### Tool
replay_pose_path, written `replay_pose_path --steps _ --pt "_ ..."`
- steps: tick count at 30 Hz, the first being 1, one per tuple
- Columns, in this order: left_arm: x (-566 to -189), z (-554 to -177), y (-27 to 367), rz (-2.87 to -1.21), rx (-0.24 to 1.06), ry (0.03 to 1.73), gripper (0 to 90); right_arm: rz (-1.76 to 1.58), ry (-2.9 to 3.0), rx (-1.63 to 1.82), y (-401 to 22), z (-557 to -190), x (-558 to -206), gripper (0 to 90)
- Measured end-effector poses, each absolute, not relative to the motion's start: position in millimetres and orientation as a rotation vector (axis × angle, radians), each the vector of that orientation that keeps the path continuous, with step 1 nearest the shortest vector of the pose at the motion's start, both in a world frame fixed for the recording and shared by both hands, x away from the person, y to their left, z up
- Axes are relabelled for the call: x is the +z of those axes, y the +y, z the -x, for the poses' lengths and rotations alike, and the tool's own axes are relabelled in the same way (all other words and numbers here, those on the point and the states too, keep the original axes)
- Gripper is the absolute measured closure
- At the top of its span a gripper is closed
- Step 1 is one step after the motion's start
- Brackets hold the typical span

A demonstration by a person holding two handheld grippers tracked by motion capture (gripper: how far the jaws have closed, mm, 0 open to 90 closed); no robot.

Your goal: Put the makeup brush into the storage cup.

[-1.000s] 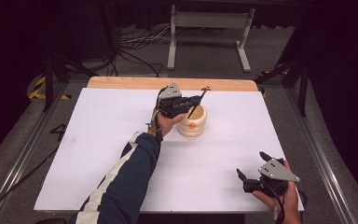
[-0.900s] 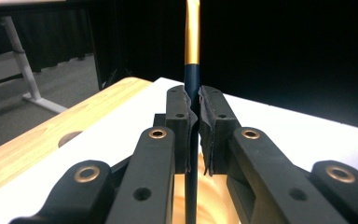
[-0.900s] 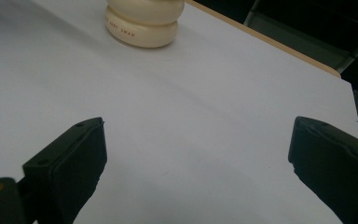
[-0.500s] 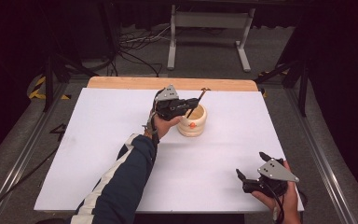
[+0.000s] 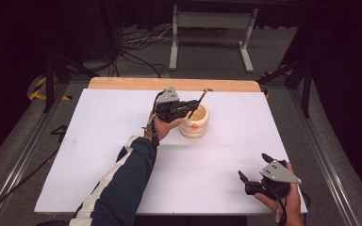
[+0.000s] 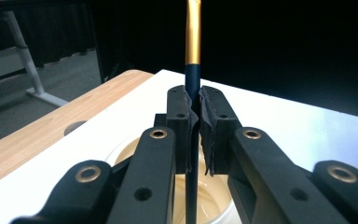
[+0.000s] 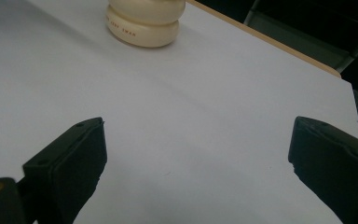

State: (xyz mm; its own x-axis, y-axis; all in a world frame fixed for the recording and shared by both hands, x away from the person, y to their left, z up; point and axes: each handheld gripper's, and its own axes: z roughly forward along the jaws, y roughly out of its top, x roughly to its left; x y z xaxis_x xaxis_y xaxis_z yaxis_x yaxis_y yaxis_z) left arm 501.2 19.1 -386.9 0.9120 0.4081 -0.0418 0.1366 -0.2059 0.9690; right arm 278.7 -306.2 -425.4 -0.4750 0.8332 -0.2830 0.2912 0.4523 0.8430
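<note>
Cream ribbed ceramic bowl [image 5: 194, 121]: directly beneath left gripper [image 5: 185, 109].
Grip: clamped on slim dark-blue, gold-ended stick [image 6: 193, 70], lower end inside bowl.
Right gripper [image 5: 253, 175]: spread wide, empty, well apart.
Advice: keep stick upright, stir gently, avoid tipping bowl.

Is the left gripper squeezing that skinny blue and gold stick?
Touching. In the left gripper view, the left gripper has both black pads pressed flat against the stick, with no gap, above the cream bowl.
</note>
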Motion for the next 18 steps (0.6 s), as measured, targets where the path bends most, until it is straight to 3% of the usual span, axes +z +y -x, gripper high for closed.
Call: replay_pose_path --steps 18 --pt "-380.8 -499.2 26.5 -1.792 0.287 0.412 80.0 -0.945 1.993 0.956 -307.9 -278.9 -426.1 4.7"
